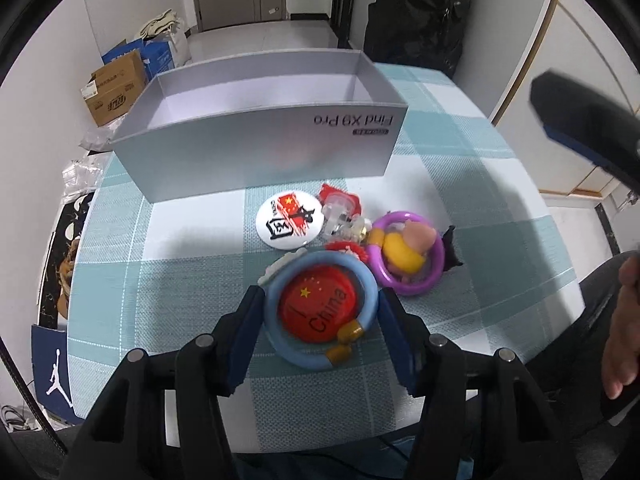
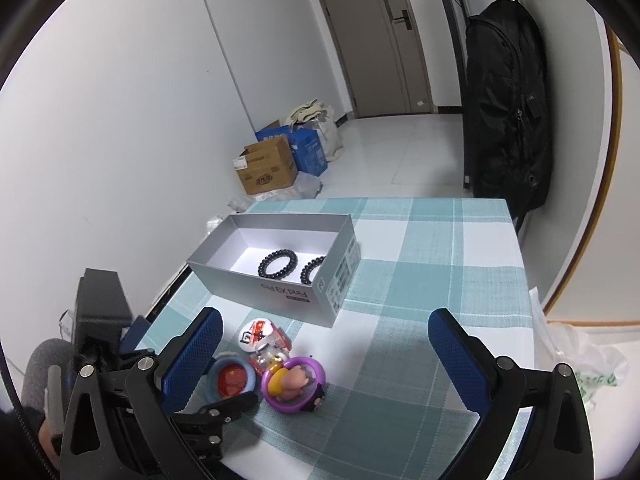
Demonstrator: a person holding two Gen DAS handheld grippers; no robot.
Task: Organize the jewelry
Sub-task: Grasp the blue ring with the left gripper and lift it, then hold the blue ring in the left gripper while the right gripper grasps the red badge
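My left gripper points down at the checked tablecloth, and its two blue pads touch opposite sides of a blue ring that encircles a red "China" badge. Just beyond lie a white badge, a purple ring with a small figure and a red and clear trinket. The open grey box stands behind them. In the right wrist view it holds two black bead bracelets. My right gripper hovers open above the purple ring, with nothing between its pads.
Cardboard boxes and bags sit on the floor past the table's far left corner. A black backpack hangs at the back right. A plastic bag lies at the table's right edge. A person's hand shows at the right.
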